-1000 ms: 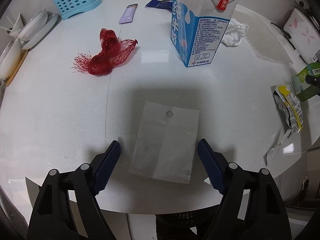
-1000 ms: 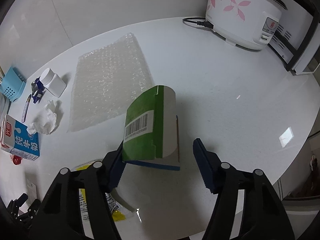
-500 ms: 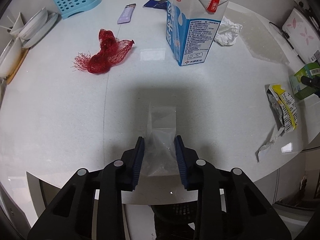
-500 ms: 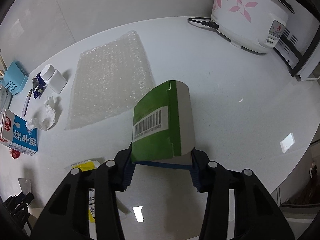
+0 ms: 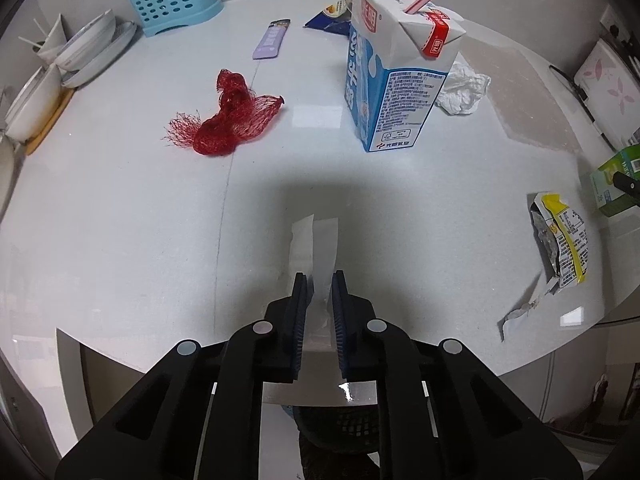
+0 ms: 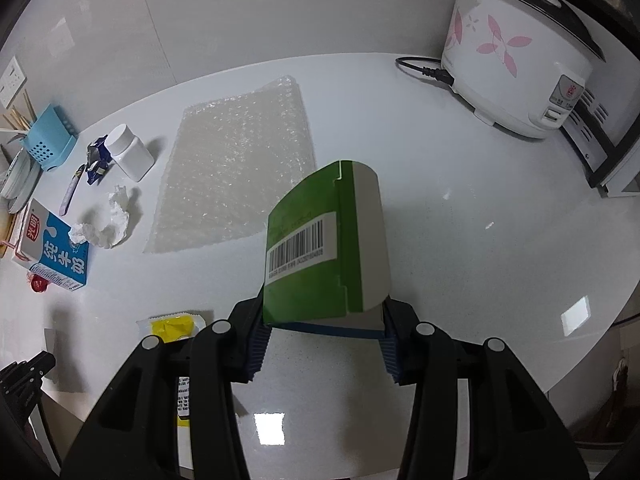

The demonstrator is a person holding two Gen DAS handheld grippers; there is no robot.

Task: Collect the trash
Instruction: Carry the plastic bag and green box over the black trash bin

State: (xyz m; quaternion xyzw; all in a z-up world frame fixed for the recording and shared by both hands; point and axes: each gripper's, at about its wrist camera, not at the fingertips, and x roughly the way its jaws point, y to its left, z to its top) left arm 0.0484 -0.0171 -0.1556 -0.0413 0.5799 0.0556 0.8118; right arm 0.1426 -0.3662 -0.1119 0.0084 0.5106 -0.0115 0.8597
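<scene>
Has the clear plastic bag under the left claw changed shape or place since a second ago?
Yes. The clear plastic bag lay flat and wide before; now it is pinched into a narrow fold between the left claw, at the same spot below the milk carton.

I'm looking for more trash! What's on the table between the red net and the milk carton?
Nothing: in the left wrist view the table is bare between the red net and the milk carton.

The left tongs (image 5: pixel 319 286) point steeply down at the table (image 5: pixel 120 220), jaws nearly together and pinching a clear bag (image 5: pixel 314 248) that buckles upward between the pads. The right tongs (image 6: pixel 324 338) also tilt down toward the table, jaws partway apart and clamped on the two sides of a green box (image 6: pixel 320 248).
</scene>
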